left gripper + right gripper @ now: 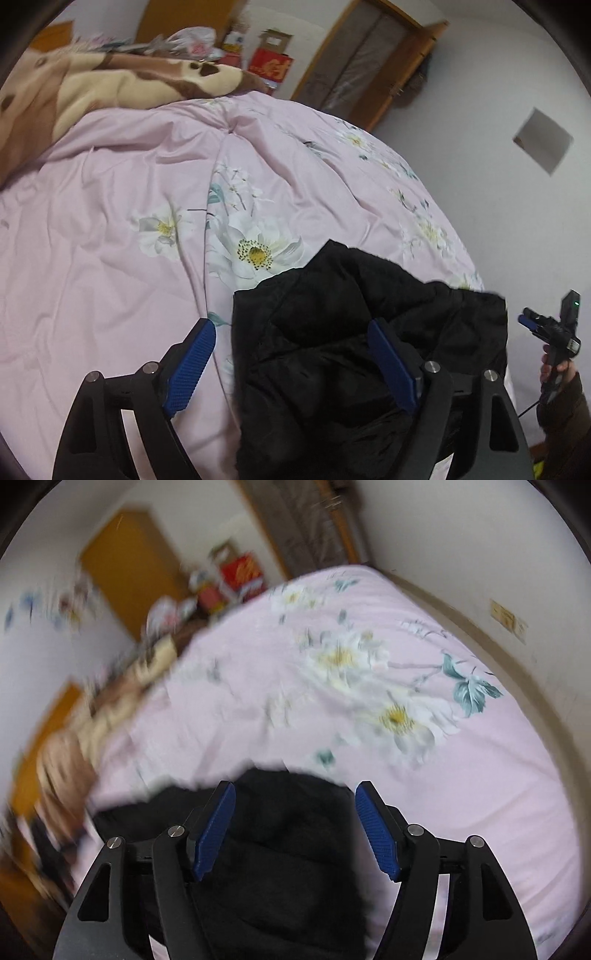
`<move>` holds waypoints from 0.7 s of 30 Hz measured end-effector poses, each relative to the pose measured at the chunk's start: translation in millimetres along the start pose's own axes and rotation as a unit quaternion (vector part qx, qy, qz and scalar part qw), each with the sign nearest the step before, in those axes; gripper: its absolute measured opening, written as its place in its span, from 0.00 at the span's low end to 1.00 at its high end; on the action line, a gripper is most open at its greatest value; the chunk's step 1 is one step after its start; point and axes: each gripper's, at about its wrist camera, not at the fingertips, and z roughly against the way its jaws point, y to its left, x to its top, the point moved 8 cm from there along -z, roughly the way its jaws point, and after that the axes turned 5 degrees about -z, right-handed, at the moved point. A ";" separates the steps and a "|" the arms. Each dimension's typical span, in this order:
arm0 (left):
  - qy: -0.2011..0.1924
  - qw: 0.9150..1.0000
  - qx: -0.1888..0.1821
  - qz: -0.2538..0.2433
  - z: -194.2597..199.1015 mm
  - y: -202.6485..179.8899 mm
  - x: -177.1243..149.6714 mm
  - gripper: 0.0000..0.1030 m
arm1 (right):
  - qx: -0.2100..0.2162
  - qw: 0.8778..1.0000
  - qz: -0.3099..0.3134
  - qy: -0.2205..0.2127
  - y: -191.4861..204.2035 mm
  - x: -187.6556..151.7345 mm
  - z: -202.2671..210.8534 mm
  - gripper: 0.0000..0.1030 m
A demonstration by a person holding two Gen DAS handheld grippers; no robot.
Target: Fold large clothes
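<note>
A black padded jacket (354,343) lies bunched on the pink floral bedspread (110,240) near the bed's near edge. My left gripper (291,332) is open above the jacket's left edge, its right finger over the cloth and its left finger over the bedspread. My right gripper (295,794) is open above the same jacket (288,856), holding nothing. The right gripper also shows in the left wrist view (550,328), off the bed's right side, held by a hand. The right wrist view is blurred by motion.
A brown and cream blanket (110,81) lies at the bed's far left. Boxes and bags (269,62) stand beyond the bed near a wooden wardrobe (369,59). A white wall (517,184) runs along the bed's right side.
</note>
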 end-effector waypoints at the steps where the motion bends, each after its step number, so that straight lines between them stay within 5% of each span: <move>1: 0.004 1.000 0.000 -0.004 -2.7 -0.5 -0.1 0.82 | 0.004 1.000 0.008 0.010 -2.8 -9.3 -10.2 0.66; 6: 0.055 0.998 0.024 -0.025 -42.3 -3.0 1.0 0.83 | 0.046 0.999 0.023 0.008 -2.2 -18.7 -42.3 0.66; 11: 0.081 0.996 0.027 0.005 -67.4 0.6 0.0 0.81 | 0.044 0.997 0.057 0.040 5.5 -18.5 -72.1 0.66; 13: 0.085 0.996 0.019 0.012 -72.0 0.4 -0.1 0.70 | 0.043 0.997 0.035 0.047 2.0 -17.8 -75.9 0.63; 17: 0.099 0.994 0.011 0.033 -78.3 0.2 -0.4 0.43 | 0.059 0.998 0.016 0.030 0.2 -16.2 -64.5 0.25; 18: 0.097 0.995 0.012 0.031 -76.2 -2.0 1.9 0.30 | 0.061 0.998 0.020 0.023 1.2 -15.4 -58.5 0.22; 21: 0.059 0.998 0.015 0.034 -58.4 -8.1 18.9 0.20 | 0.068 0.997 0.016 -0.017 6.6 -4.4 -36.7 0.16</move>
